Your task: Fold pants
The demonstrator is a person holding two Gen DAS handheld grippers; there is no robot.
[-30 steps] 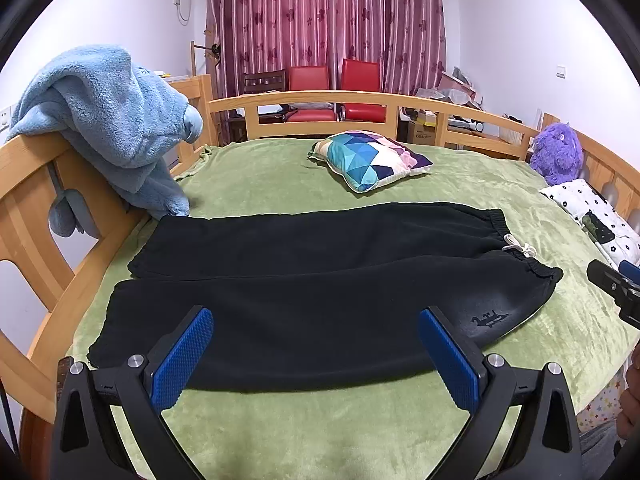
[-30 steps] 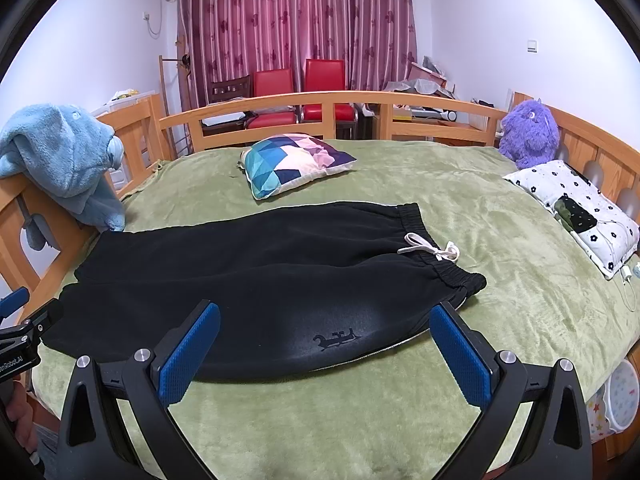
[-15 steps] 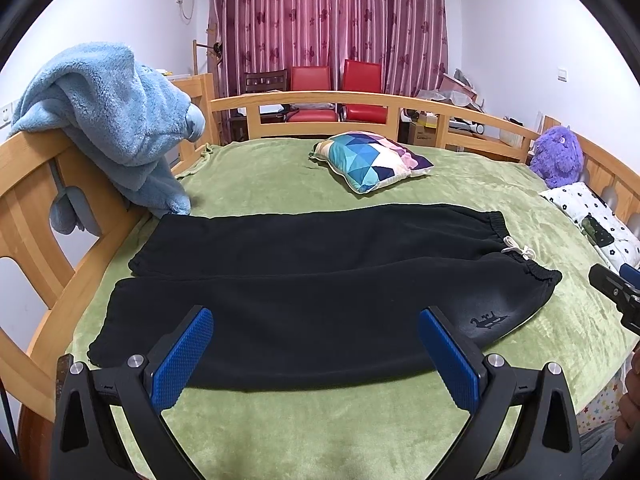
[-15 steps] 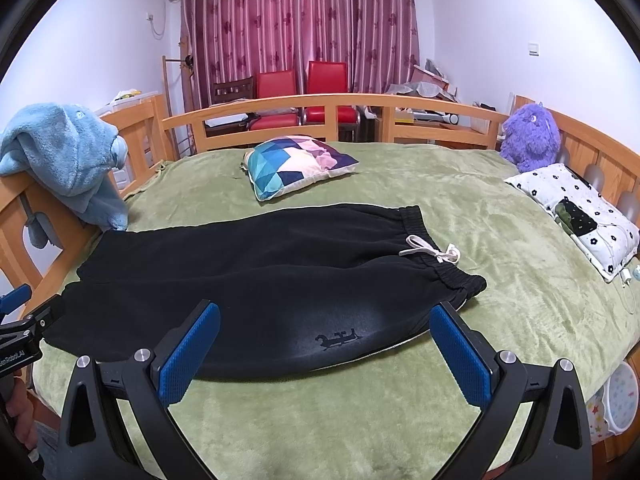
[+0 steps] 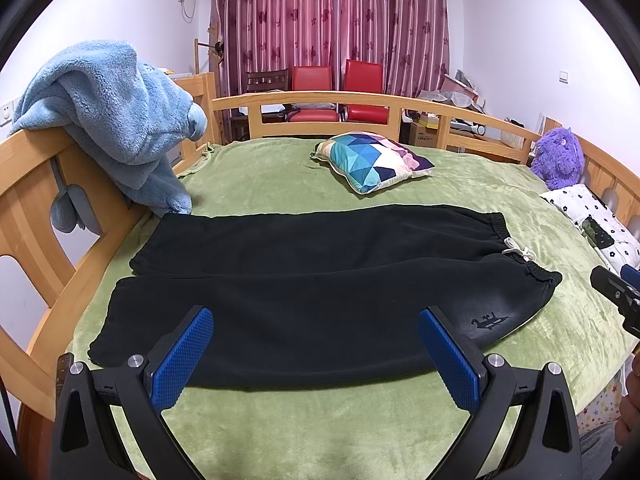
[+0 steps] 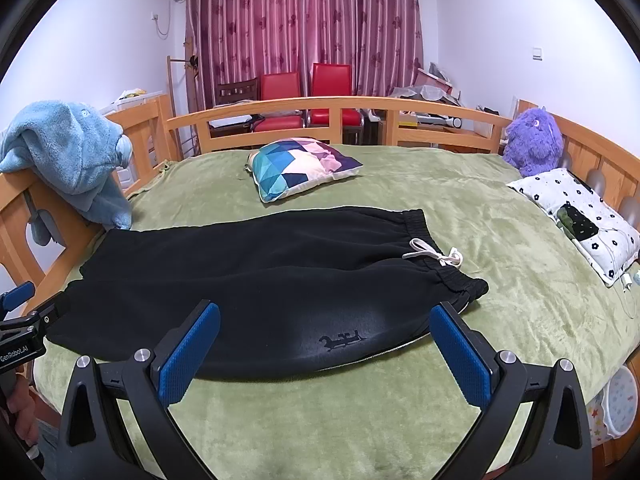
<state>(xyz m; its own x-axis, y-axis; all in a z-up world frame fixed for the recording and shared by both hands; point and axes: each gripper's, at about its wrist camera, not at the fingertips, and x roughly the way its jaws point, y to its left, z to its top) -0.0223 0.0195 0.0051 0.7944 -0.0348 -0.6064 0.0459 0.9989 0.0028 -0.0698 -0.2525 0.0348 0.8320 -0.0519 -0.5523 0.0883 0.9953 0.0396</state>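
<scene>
Left wrist view: left gripper (image 5: 316,350) wide open, empty, hovering over the near leg of the pants (image 5: 320,280). Right gripper (image 6: 326,346) likewise wide open, empty, above the hip area near the small logo (image 6: 342,340). Pants lie flat, unfolded, on the green blanket (image 6: 500,240), legs side by side toward the left, waistband with white drawstring (image 6: 434,256) to the right; likely spread out so a lengthwise fold can start, each gripper taking one end. Pillow (image 6: 302,166) beyond, well apart. Readable text: "GenRobot.AI" on the other gripper's body at right view's left edge.
</scene>
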